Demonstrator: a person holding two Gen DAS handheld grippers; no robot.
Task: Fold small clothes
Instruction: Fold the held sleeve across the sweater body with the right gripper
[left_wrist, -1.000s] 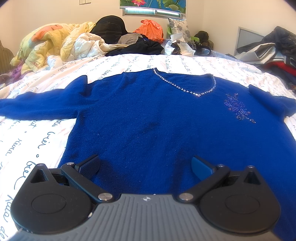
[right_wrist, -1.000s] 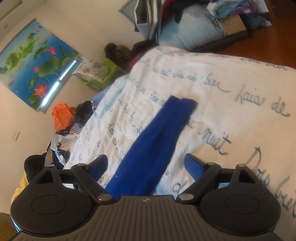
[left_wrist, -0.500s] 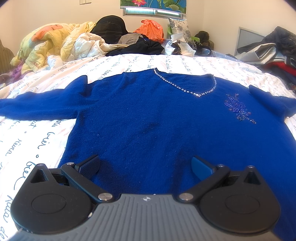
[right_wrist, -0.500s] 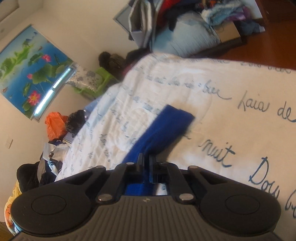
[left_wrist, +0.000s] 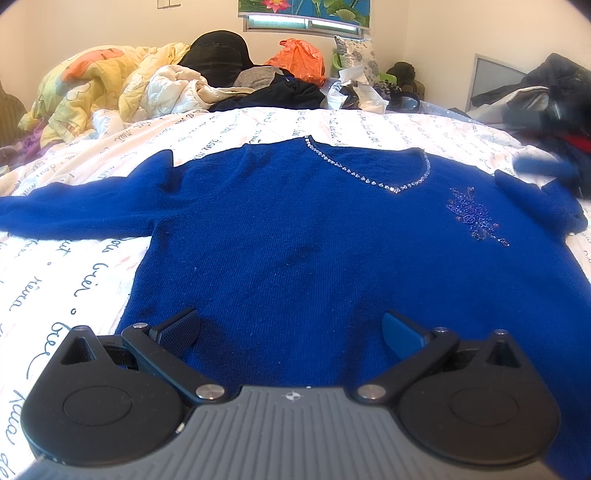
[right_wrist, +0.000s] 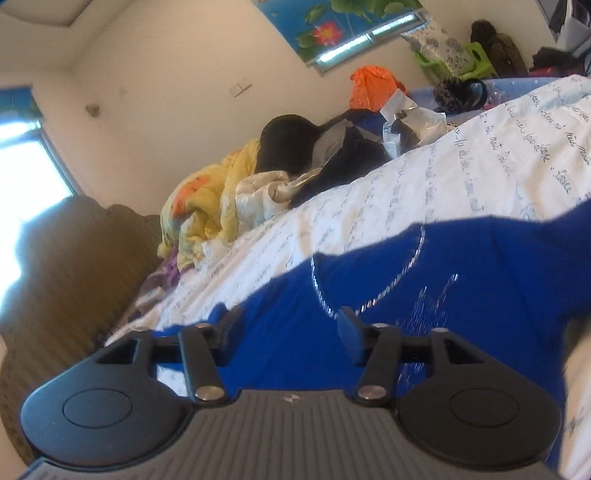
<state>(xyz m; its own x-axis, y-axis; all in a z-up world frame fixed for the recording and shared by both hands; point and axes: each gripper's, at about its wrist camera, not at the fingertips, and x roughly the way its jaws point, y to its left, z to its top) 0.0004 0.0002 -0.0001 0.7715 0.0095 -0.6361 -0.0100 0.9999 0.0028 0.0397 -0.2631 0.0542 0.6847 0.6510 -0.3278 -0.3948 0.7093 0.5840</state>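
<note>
We keep the sweater (left_wrist: 295, 240) flat for folding; left gripper (left_wrist: 291, 328) released, right gripper (right_wrist: 288, 332) opening, empty.

Sweater (left_wrist: 295, 229): lay flat on bedsheet (left_wrist: 74, 273).
Quilt (left_wrist: 92, 88): heaped behind sweater, left.
Left gripper (left_wrist: 291, 328): over hem.

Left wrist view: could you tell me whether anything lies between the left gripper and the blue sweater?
Nothing visible does. The left gripper hangs open directly over the blue sweater, which lies flat on the bedsheet.
</note>
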